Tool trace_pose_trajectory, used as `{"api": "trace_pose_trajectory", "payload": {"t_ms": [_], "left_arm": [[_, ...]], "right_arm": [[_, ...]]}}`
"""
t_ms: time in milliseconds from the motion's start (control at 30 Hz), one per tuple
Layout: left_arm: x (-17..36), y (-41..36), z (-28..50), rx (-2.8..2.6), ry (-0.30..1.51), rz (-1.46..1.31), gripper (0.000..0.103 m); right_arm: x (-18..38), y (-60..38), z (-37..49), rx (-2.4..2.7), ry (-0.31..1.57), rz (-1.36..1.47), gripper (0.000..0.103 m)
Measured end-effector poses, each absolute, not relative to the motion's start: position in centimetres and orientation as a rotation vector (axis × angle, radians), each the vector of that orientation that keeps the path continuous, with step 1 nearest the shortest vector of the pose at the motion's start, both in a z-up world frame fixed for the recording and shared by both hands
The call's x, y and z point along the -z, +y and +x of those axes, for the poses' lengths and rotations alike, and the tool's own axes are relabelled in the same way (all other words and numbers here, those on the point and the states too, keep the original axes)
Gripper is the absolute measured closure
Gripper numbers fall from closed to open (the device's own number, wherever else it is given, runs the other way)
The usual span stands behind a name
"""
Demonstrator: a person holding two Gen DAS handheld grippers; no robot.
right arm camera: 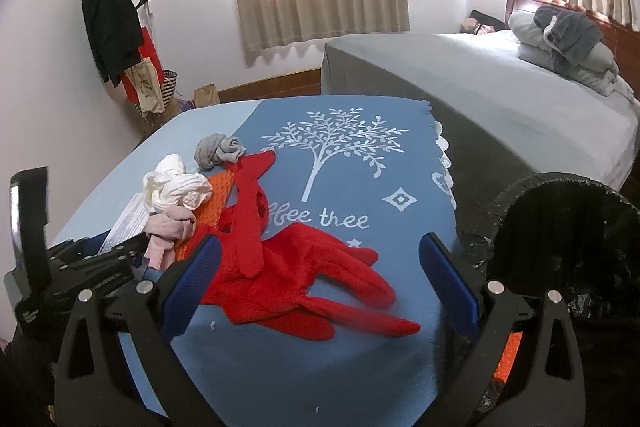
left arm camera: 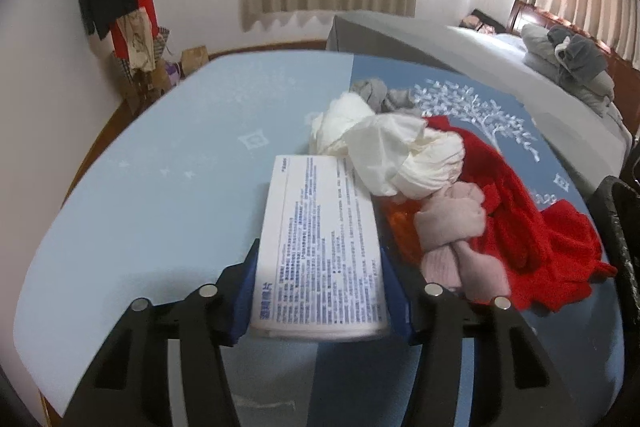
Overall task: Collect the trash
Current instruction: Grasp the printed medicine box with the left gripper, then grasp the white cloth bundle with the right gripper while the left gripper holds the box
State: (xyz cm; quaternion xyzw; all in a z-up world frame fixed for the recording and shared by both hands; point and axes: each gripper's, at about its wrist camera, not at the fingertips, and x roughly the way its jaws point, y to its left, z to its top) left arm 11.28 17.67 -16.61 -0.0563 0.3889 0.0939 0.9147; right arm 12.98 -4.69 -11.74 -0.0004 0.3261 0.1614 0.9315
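Left wrist view: the left gripper [left arm camera: 318,291] has its blue pads on both long edges of a folded printed leaflet [left arm camera: 320,247], one pad on each side, and appears to be pinching it. The leaflet's near end sits between the fingers; its far end reaches toward a crumpled white paper wad [left arm camera: 384,151] lying on the table [left arm camera: 160,167]. Whether the leaflet is lifted clear of the cloth cannot be told. Just right of the leaflet lie a pink sock [left arm camera: 452,231], a red glove [left arm camera: 520,195] and an orange item, mostly hidden. A grey sock [left arm camera: 376,93] lies beyond the wad. The rim of a black bin [left arm camera: 624,227] shows at the right edge.

Right wrist view: the right gripper [right arm camera: 320,291] is spread wide and holds nothing; it hangs over the near part of the red glove (no contact visible). The black bin stands at the near right, off the table edge, lined with a dark bag. Its inside is too dark to show any contents.

Progress, as a judgement: the task is at an early stage. One trash item, the leaflet, is in the grip but not yet at the bin. The white wad remains on the table at far left of the pile. The socks and glove look like clothing, not trash, and probably stay.
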Motion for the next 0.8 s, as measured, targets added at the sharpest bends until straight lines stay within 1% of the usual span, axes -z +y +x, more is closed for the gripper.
{"api": "trace_pose_trajectory", "payload": {"t_ms": [167, 400, 800], "left_arm": [[16.5, 18.1, 10.7, -0.185, 0.778, -0.142, 0.049], [14.2, 19.2, 9.0, -0.211, 0.708, -0.138, 0.049], [12.4, 23.1, 8.3, -0.294, 0.664, -0.129, 0.049]], "right_arm": [[11.7, -4.4, 13.1, -0.332, 0.667, -0.001, 0.007], [11.1, -2.4, 13.5, -0.370, 0.657, -0.004, 0.007], [10.7, 5.7, 16.2, -0.511, 0.657, 0.002, 0.007]]}}
